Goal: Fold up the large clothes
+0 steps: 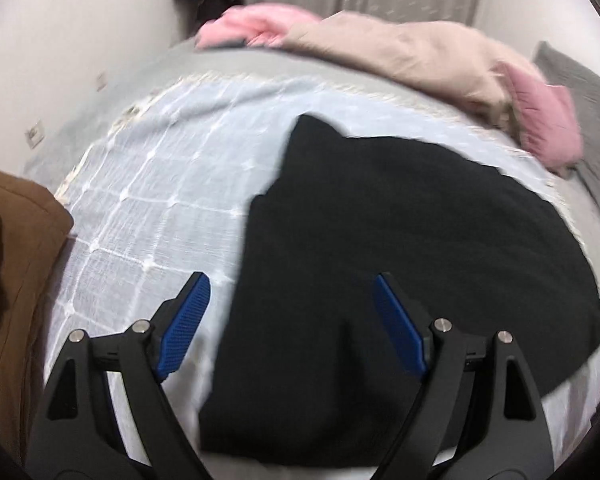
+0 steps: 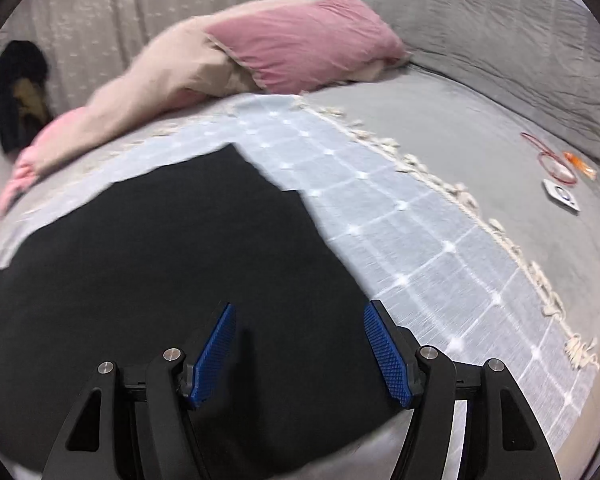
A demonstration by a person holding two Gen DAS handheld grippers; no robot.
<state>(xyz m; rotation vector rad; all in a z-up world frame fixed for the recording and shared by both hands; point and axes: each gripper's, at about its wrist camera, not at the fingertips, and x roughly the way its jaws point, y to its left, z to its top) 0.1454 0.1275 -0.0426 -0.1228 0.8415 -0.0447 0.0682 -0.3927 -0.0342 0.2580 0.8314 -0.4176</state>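
A black garment [image 1: 400, 248] lies flat on a light blue checked cloth [image 1: 148, 184] on the bed; it also shows in the right wrist view [image 2: 148, 264]. My left gripper [image 1: 290, 280] is open and empty, hovering over the garment's left edge. My right gripper [image 2: 298, 308] is open and empty, over the garment's right part near its edge. The near edge of the garment is hidden behind both grippers.
A beige and pink duvet [image 2: 172, 76] and a pink pillow [image 2: 304, 40] lie at the far side. A brown garment [image 1: 12, 248] sits at the left. A red cable [image 2: 548, 156], an orange item [image 2: 578, 162] and a small white device [image 2: 562, 196] lie on the grey bedspread [image 2: 460, 128].
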